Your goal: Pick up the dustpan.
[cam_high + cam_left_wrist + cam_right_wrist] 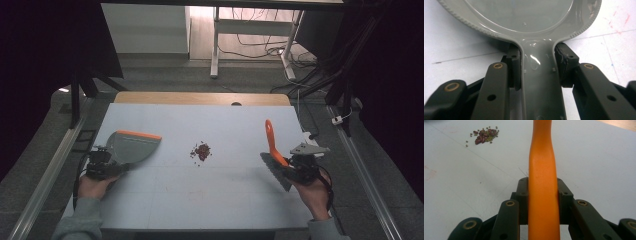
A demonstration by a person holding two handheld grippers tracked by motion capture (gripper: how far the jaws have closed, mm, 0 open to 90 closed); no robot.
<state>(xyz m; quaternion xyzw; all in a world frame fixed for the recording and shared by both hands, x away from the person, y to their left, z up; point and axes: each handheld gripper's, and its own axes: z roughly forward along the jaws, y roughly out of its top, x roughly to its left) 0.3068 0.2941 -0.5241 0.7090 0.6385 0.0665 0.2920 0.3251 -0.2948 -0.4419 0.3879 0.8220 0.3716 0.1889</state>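
Big pale blue-grey surface point(200, 200) first, wooden edge along the far side, dark floor with cables past that.

Then a grey dustpan point(131, 147) with an orange lip, lying on the left part of the surface, mouth facing toward the middle. Handle gripped by the left gripper point(107, 162), held in the person's left hand point(92, 185) at the near-left edge. From the left gripper view: fingers point(514, 68) pinching the grey dustpan point(524, 20) handle from both sides right where it flares into the pan, pads snug against the plastic. Pan sitting on or just above the surface there, can't really tell which.

Over on the right, a brush point(274, 155) with an orange handle sticking up and tilted toward the far side, dark bristles at the low near end. Clamped in the right gripper point(295, 167), right hand point(315, 192) below it near the right edge, grey three-cornered plate on top. Right gripper view: fingers point(522, 195) squeezed onto the orange brush point(542, 182) handle on both sides, handle running straight up the middle of the shot.

Smallest bit: a little pile of beans point(201, 150), dark red with some greenish ones mixed in, sitting mid-surface between dustpan and brush, well apart from both. Same beans point(484, 135) visible upper left in the right gripper view, a few strays scattered just beside the heap.
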